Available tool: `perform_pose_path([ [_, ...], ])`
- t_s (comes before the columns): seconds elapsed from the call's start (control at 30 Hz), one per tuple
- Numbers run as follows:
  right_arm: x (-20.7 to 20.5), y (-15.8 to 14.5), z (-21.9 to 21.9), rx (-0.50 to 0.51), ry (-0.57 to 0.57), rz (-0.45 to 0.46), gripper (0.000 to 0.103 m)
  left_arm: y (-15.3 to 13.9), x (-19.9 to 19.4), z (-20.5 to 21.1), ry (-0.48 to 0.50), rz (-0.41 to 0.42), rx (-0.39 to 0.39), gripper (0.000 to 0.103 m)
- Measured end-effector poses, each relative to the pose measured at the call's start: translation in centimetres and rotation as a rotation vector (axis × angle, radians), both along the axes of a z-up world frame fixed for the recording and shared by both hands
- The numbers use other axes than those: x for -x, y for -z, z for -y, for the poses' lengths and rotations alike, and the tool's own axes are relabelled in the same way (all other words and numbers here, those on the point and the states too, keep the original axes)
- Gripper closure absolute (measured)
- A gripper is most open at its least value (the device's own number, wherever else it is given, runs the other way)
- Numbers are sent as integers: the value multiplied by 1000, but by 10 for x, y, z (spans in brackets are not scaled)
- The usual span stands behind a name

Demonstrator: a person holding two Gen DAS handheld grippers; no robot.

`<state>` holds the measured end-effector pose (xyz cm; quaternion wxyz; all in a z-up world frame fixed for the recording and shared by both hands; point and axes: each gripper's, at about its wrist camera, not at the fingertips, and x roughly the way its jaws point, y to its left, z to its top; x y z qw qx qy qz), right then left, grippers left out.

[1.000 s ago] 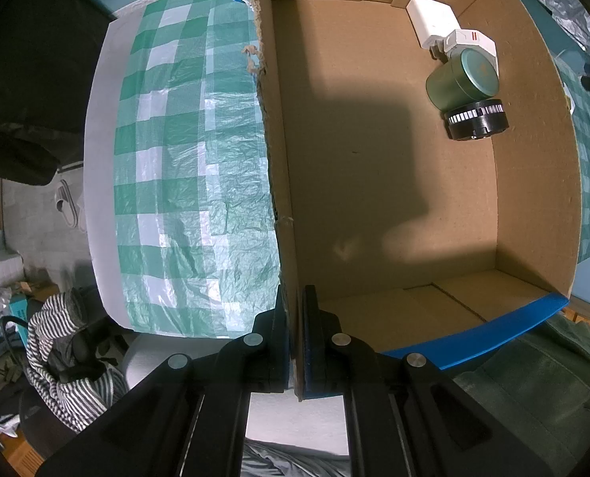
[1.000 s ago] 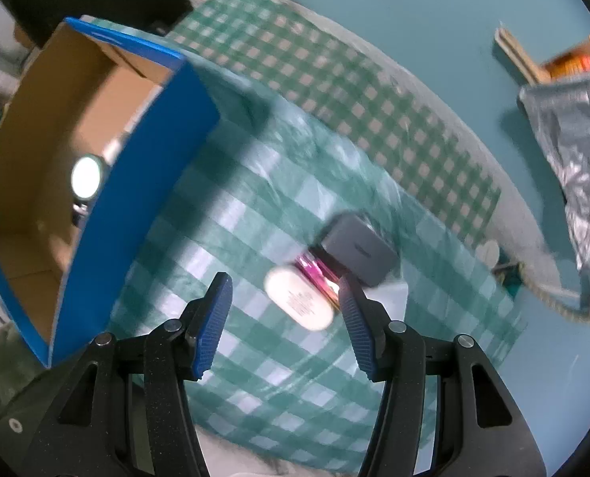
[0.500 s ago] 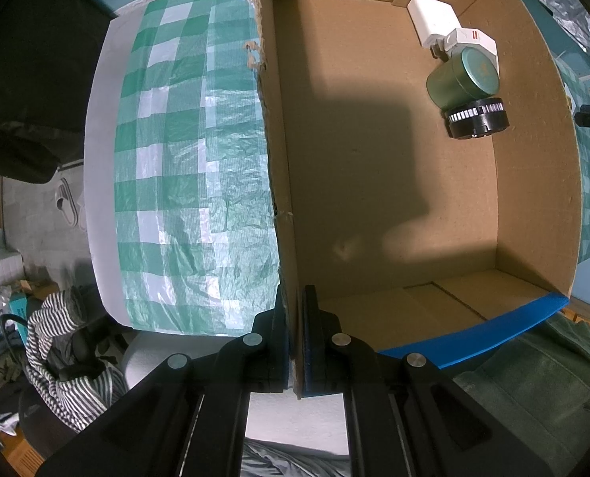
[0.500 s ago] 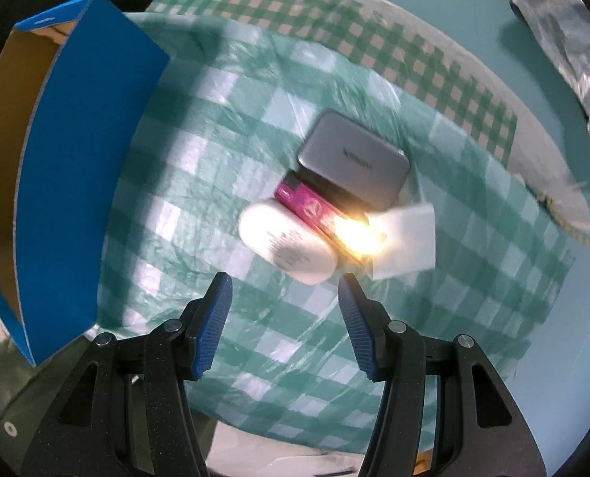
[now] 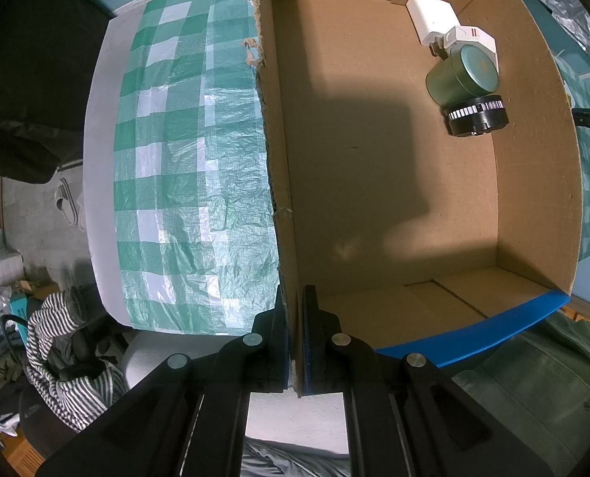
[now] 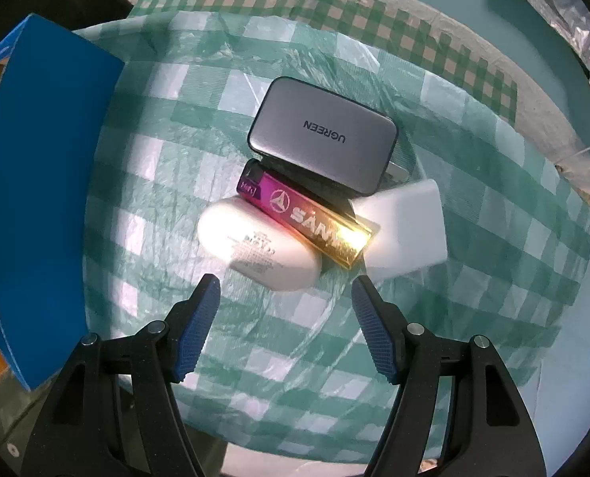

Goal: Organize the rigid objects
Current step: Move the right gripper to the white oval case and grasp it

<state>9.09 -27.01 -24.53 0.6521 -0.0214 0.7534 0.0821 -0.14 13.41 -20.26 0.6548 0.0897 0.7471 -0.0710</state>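
My left gripper (image 5: 295, 318) is shut on the near wall of the cardboard box (image 5: 283, 183). Inside the box, at the far right, lie a white charger (image 5: 432, 16), a white plug adapter (image 5: 474, 37), a green round tin (image 5: 460, 75) and a black ringed cylinder (image 5: 476, 115). My right gripper (image 6: 285, 292) points down with its jaws opening and nothing between them. Just beyond its tips lie a white oval case (image 6: 259, 248), a pink-and-gold stick (image 6: 307, 218), a grey UGREEN charger (image 6: 323, 133) and a white block (image 6: 408, 222), all packed together on the cloth.
A green-and-white checked plastic cloth (image 6: 474, 278) covers the round table. The box's blue outer wall (image 6: 44, 183) stands left of the right gripper. A silver foil bag (image 6: 565, 12) lies at the far right. Striped clothing (image 5: 56, 353) and a slipper (image 5: 66, 206) are on the floor.
The right gripper has come down toward the cluster of objects, which now looks larger and nearer, and its jaws have spread wider. The left gripper keeps its hold on the box wall.
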Motion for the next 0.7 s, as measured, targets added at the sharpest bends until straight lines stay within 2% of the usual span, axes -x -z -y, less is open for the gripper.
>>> perform_pose_path([
  [0.3,-4,13,-8,-41,-40,12,32,1,3,1,-1,-7,-1,98],
  [0.6,13,9,-40,-106,-184,-25,32,-1,3,2,-7,-4,5,98],
  [0.7,15,5,-47,-82,-237,-4,32,-1,3,2,-10,-5,5,98],
])
